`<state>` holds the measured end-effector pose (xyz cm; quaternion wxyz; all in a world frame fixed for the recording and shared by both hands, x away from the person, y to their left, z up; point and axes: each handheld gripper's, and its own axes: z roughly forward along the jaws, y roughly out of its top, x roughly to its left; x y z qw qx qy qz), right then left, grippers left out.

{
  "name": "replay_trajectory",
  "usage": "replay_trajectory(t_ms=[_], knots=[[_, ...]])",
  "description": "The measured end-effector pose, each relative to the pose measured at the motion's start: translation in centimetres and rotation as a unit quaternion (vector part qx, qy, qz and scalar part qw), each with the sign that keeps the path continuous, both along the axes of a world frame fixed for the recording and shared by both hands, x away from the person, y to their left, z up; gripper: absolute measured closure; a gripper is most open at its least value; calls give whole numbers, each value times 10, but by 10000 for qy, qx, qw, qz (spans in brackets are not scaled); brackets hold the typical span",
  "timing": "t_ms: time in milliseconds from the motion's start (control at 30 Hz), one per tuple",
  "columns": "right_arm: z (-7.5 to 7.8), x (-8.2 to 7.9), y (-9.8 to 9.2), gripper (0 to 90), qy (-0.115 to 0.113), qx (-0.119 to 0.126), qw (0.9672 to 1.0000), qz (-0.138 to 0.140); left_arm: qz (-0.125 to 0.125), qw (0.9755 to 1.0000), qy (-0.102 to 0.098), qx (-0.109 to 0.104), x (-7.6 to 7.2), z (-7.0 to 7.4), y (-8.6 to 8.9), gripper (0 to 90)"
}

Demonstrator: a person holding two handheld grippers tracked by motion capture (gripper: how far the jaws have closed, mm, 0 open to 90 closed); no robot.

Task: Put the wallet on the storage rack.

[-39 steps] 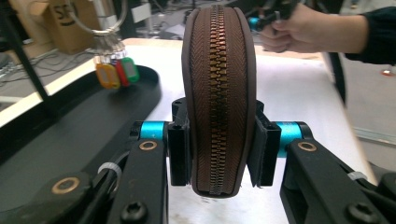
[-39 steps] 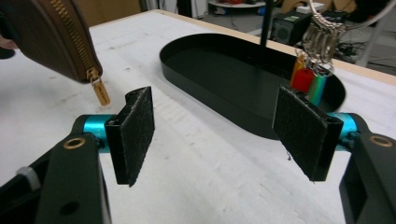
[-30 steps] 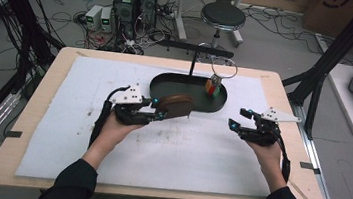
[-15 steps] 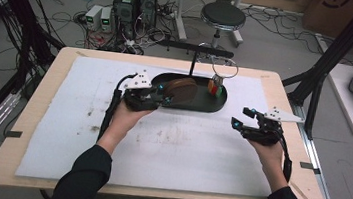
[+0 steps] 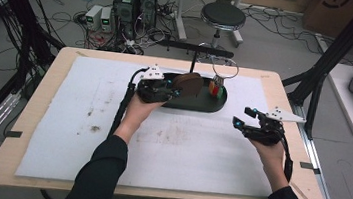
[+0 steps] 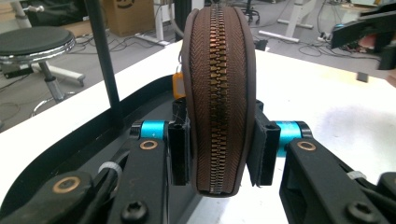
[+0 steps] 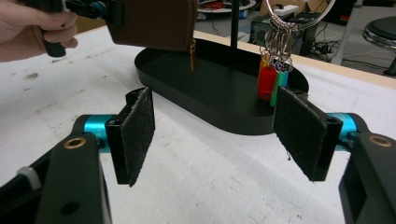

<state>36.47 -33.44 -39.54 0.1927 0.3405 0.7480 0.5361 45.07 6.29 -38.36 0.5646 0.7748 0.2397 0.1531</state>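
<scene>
Brown zip pouch (image 6: 218,93) sits clamped edge-on in the left tool (image 5: 175,86), zipper facing the cam, held over the left end of the black oval tray (image 5: 199,104). Zip pull hangs down above the tray floor. At the tray's right end, a key bunch (image 7: 275,70) w/ red and green tags hangs from a ring on a stand. Right tool (image 5: 243,118) rests apart from the tray, over the white surface (image 5: 184,145), 2 jaws spread, nothing btwn them.
</scene>
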Motion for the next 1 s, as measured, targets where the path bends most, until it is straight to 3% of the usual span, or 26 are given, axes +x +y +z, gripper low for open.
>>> replay_trajectory(t_ms=[333,733,1000], knots=[[-1,1,0,305,-1,-6,10000,14,347,9992,90,169,18,-20,-6,660],[-1,1,1,305,31,-21,10000,29,432,9982,423,10,27,-39,-12,660],[-1,1,1,305,25,-19,10000,28,619,9972,421,48,31,-44,-9,659]])
